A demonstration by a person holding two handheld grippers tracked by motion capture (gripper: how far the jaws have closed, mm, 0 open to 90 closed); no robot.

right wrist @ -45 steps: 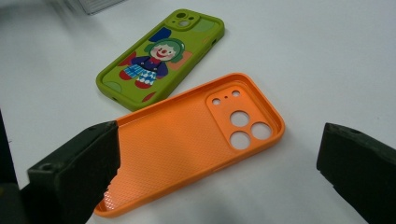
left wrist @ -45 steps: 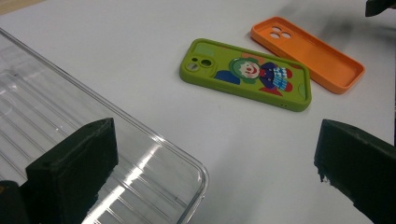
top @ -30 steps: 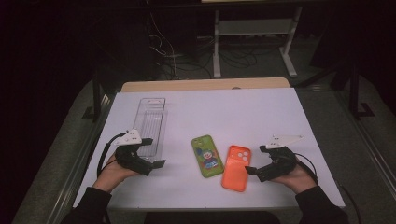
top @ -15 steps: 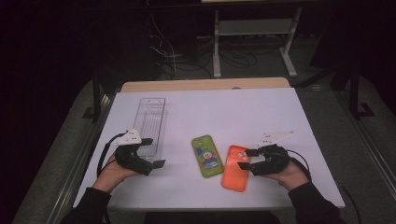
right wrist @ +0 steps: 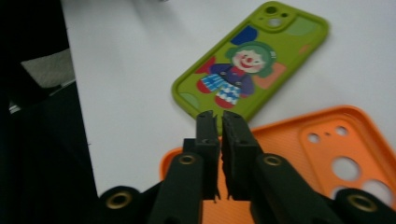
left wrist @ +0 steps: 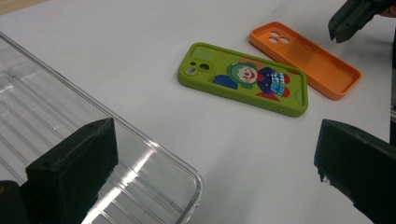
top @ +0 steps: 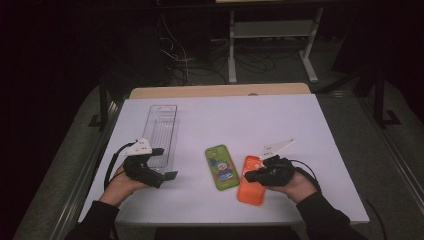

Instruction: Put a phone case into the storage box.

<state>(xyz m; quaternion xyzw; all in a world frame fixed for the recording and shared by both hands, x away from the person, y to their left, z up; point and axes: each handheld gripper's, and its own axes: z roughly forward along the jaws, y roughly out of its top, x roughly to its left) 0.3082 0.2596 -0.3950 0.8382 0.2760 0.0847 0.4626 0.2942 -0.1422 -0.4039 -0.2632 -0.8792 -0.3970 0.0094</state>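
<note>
A green phone case with a clown picture lies flat near the table's front middle. An orange phone case lies hollow side up just right of it. My right gripper hovers over the orange case. Its jaws have just closed and stand shut with nothing visible between them, tips near the green case. My left gripper is open at the near end of a clear plastic tray. One jaw stands over the tray's corner, the other over bare table.
The white table top has a wooden strip along its far edge. Beyond it are a metal shelf frame and cables on the dark floor. The left gripper view catches the right gripper past the orange case.
The right hand slid left, from beside the orange case to over it, and its jaws closed from wide open. The left hand and both cases stayed where they were.
</note>
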